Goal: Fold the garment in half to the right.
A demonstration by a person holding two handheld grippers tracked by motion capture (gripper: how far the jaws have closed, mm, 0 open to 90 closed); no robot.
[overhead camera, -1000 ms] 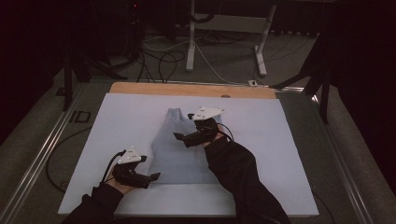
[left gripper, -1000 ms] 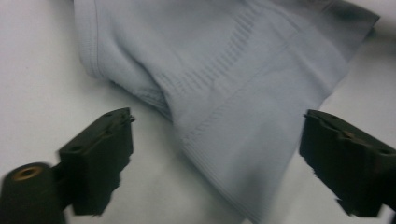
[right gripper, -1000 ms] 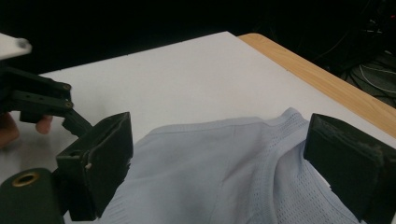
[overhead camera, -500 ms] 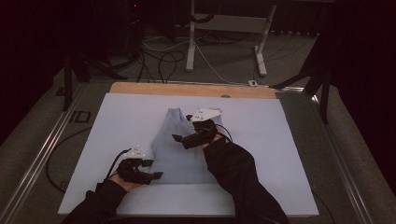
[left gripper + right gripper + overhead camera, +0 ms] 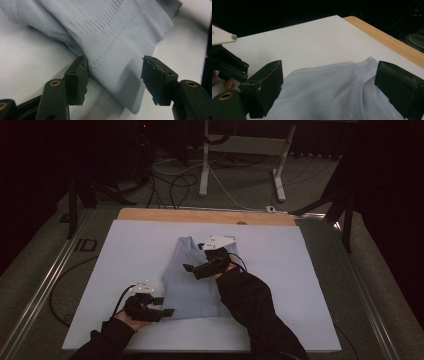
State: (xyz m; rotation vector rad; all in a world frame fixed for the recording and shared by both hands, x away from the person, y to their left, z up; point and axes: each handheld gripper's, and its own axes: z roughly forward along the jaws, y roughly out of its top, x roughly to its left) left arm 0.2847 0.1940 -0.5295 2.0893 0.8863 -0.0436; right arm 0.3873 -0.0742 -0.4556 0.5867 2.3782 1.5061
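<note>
Since a second ago the left gripper [image 5: 159, 306] has crept rightward to the near-left corner of the pale blue garment [image 5: 195, 280]. Its jaws stand wide apart, straddling the ribbed hem [image 5: 117, 87] without pinching it. The right gripper [image 5: 196, 268], equally open, hovers over the shoulder area at mid-frame; whether it touches cloth is hard to judge. Nothing is grasped yet, so any folding or lifting is left to do. The garment lies flat, slightly rumpled, at the centre of the white worktop [image 5: 310, 285].
</note>
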